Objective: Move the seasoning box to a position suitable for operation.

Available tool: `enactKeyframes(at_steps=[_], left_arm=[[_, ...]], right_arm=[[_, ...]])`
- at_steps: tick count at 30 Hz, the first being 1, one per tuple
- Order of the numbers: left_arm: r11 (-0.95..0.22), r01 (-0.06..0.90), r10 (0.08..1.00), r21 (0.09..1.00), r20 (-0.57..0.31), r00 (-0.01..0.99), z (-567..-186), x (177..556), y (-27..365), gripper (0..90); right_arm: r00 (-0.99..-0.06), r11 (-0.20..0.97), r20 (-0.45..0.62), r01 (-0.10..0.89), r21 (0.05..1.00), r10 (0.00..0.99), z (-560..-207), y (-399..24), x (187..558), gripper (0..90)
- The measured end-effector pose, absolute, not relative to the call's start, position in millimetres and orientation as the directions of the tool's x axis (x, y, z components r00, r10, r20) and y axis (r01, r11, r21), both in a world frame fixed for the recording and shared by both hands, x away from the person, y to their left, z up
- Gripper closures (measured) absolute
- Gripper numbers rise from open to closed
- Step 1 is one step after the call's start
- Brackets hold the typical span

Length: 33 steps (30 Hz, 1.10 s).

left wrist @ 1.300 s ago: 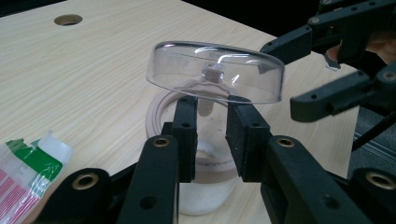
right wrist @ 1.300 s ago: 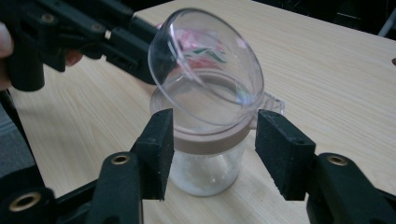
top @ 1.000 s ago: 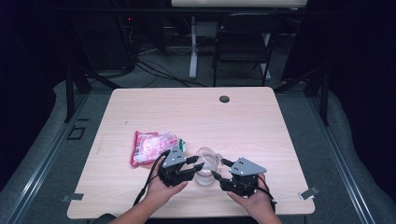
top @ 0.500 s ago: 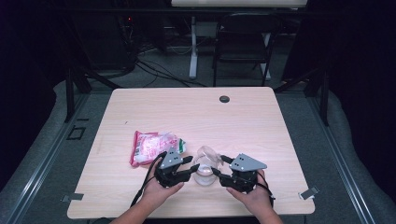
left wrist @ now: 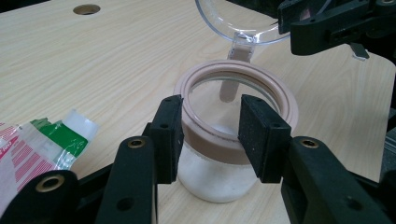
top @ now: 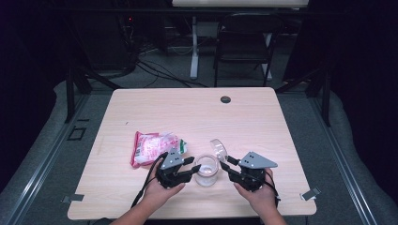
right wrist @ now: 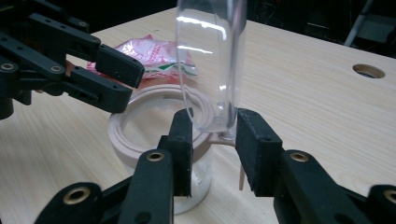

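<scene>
Jar [top: 206,169] on the table [top: 263,122], open, right at the tips of the left gripper [top: 191,168]. Jaws about half shut around the near side of the pink ring [left wrist: 285,100] on top of the jar. One black pad close against the outside of that ring, the other in front of the mouth. Hard to tell if squeezing or only touching. Looks like a hand keeping the jar from sliding.

Lid [right wrist: 210,70] clear and round, standing up on its hinge, right between the jaws of the right gripper [top: 224,165]. Have just been closing, from wide down to about half. Now pinch the bottom edge of the lid, one pad on each side, no gap to see.

Big news for the job: lid now caught, so ready to swing. Probably down onto the ring to shut the jar, or further back to open it more. Cannot say which from here.

Pink bag [top: 152,146] flat on the table, off to the outer side of the left jaws, not touched by either gripper. Maybe the next thing to go in.
</scene>
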<state>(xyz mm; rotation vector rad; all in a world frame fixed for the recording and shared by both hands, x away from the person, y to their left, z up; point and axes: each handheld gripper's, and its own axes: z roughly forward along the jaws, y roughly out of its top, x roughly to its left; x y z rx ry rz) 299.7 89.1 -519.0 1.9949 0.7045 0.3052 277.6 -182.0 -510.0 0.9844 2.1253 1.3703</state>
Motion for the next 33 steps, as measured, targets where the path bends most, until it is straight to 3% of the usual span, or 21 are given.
enactKeyframes(at_steps=[14, 33], left_arm=[[-0.359, 0.322, 0.596, 0.876, -0.051, 0.802, -516, 297, 91, 58.1], [-0.34, 0.347, 0.654, 0.874, -0.045, 0.755, -515, 301, 114, 56.4]], right_arm=[[-0.637, 0.232, 0.07, 0.378, 0.896, 0.768, -517, -186, 283, 67.1], [-0.638, 0.176, 0.158, 0.427, 0.887, 0.753, -521, -189, 298, 73.2]])
